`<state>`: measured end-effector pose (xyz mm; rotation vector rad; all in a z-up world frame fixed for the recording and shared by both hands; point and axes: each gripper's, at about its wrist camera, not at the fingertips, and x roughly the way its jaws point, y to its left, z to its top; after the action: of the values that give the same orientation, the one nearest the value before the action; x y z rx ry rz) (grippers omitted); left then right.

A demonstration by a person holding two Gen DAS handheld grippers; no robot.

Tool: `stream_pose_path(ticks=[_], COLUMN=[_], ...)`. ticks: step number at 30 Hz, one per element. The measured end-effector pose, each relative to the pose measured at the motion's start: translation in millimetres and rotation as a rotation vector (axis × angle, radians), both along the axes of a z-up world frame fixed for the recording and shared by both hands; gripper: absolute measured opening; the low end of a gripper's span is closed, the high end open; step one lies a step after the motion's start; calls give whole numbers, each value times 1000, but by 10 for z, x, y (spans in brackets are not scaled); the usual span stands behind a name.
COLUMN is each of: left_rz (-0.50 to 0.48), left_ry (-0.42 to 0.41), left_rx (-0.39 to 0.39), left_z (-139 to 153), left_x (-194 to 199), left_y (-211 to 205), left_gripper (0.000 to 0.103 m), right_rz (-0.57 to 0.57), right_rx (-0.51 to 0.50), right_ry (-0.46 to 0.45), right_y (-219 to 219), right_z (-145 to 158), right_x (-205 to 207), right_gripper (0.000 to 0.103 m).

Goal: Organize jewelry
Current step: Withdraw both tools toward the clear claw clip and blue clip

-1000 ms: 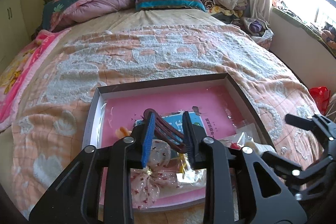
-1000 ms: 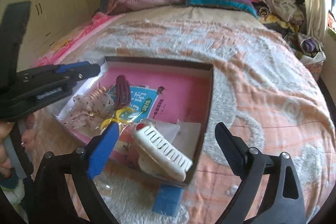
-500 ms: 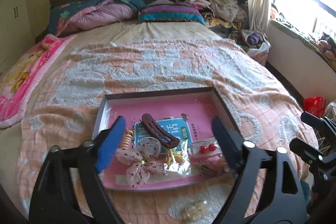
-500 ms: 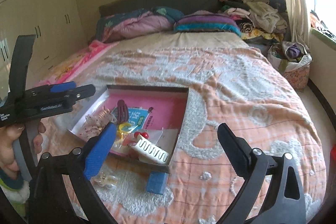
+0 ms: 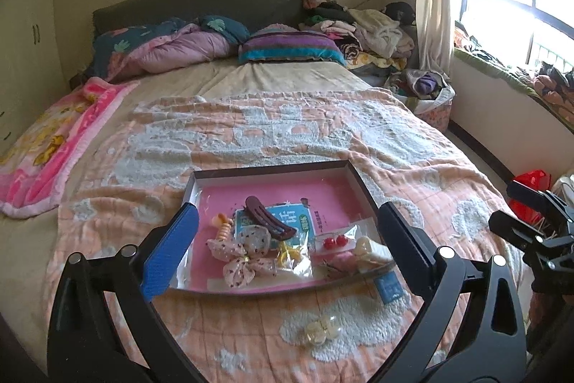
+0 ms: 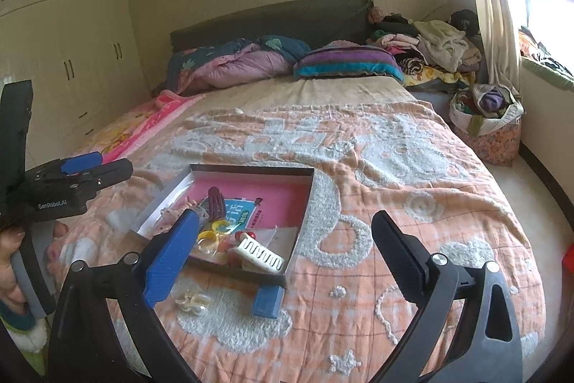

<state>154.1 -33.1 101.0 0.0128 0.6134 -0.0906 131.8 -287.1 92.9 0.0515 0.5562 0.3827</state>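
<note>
A shallow box with a pink floor [image 5: 323, 185] [image 6: 272, 200] lies on the bed. It holds a dark red hair clip [image 5: 269, 216] [image 6: 216, 203], a spotted fabric bow [image 5: 247, 253], an orange coil tie [image 5: 223, 228], red beads in a bag [image 5: 333, 241], yellow rings [image 6: 211, 230] and a white comb clip [image 6: 260, 255]. A clear clip [image 5: 321, 334] [image 6: 192, 300] lies on the blanket in front of the box. My left gripper [image 5: 283, 239] is open and empty above the box's near edge. My right gripper [image 6: 283, 246] is open and empty, right of the box.
A small blue box [image 6: 267, 302] [image 5: 389, 286] lies by the tray's near right corner. Pillows and quilts [image 5: 215, 42] lie at the headboard. Piled clothes [image 5: 373, 31] and a bag [image 6: 484, 117] stand at the right. A wardrobe [image 6: 64, 60] stands at the left.
My left gripper opened and let the dark red hair clip go into the box. Both grippers pulled back and up, away from the box.
</note>
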Motion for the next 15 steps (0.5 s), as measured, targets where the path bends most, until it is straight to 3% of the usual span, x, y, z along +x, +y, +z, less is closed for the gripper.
stream_pose_path(ticks=[15], left_rz=[28], left_ry=[26], left_rx=[34], left_z=[-161], left_x=[-423], left_y=[85], left_gripper=[93], right_rz=[33], right_rx=[-24], right_ry=[16], right_y=[21], right_z=[-107], right_x=[-288], right_gripper=[96])
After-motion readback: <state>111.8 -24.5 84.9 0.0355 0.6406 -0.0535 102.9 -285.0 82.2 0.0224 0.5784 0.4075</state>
